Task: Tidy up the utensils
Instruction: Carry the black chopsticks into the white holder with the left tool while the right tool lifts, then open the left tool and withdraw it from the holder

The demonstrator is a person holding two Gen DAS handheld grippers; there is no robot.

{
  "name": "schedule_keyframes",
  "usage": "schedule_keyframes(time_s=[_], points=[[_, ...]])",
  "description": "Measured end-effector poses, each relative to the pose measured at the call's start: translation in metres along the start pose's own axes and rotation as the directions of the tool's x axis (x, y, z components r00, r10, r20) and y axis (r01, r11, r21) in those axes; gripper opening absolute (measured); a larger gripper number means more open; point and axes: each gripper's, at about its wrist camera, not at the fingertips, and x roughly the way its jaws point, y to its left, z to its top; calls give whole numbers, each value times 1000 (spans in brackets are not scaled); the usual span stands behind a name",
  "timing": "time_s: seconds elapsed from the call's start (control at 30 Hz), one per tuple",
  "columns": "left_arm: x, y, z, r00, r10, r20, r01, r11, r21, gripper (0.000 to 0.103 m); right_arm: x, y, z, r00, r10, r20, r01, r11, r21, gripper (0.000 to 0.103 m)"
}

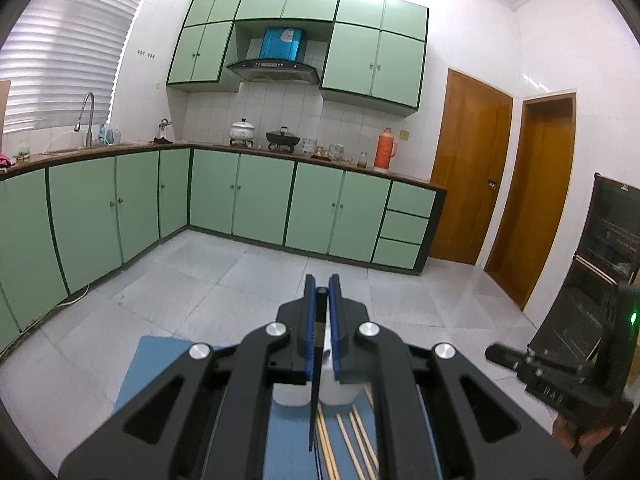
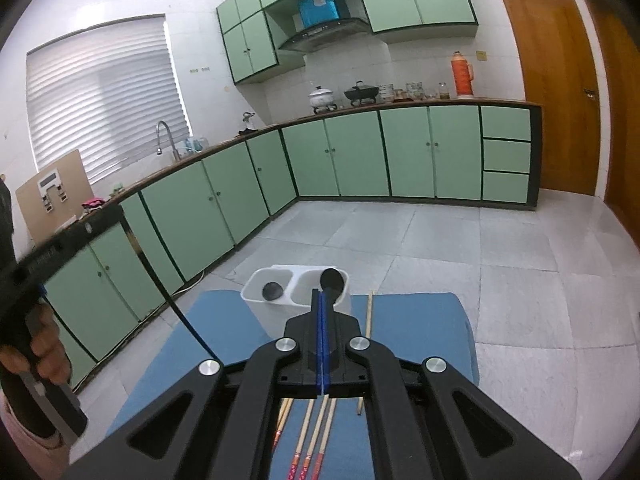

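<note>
My left gripper (image 1: 322, 280) is shut on a thin black chopstick (image 1: 315, 380) that hangs down from its blue pads over the white two-compartment holder (image 1: 296, 396). In the right wrist view the same chopstick (image 2: 176, 308) slants from the hand-held left gripper (image 2: 116, 220) toward the blue mat (image 2: 420, 332). My right gripper (image 2: 323, 300) is shut, its pads pressed together with nothing visible between them. Just beyond its tips a black spoon (image 2: 334, 280) stands in the right compartment of the holder (image 2: 256, 300). A dark round utensil (image 2: 272, 291) lies in the left compartment.
Several wooden chopsticks with red ends (image 2: 308, 440) lie on the mat under my right gripper, and one more (image 2: 369, 352) lies to its right. The mat's far edge drops to the tiled floor. Green cabinets line the walls, and a dark glass cabinet (image 1: 608, 240) stands at the right.
</note>
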Motion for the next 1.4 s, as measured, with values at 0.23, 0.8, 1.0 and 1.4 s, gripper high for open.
schedule_keyframes(time_s=[0.23, 0.8, 1.0, 1.4], points=[[16, -2, 38, 998, -3, 55, 4, 1000, -3, 5, 13, -13, -13, 999, -19, -37, 20, 999, 26, 0], [111, -4, 52, 999, 38, 25, -40, 997, 59, 5, 55, -33, -42, 991, -39, -125, 47, 997, 64, 0], [134, 12, 15, 996, 48, -73, -45, 998, 38, 6, 62, -32, -53, 989, -45, -143, 53, 997, 57, 0], [93, 27, -39, 991, 78, -105, -76, 997, 24, 36, 76, -40, -90, 980, -58, -193, 79, 992, 102, 5]])
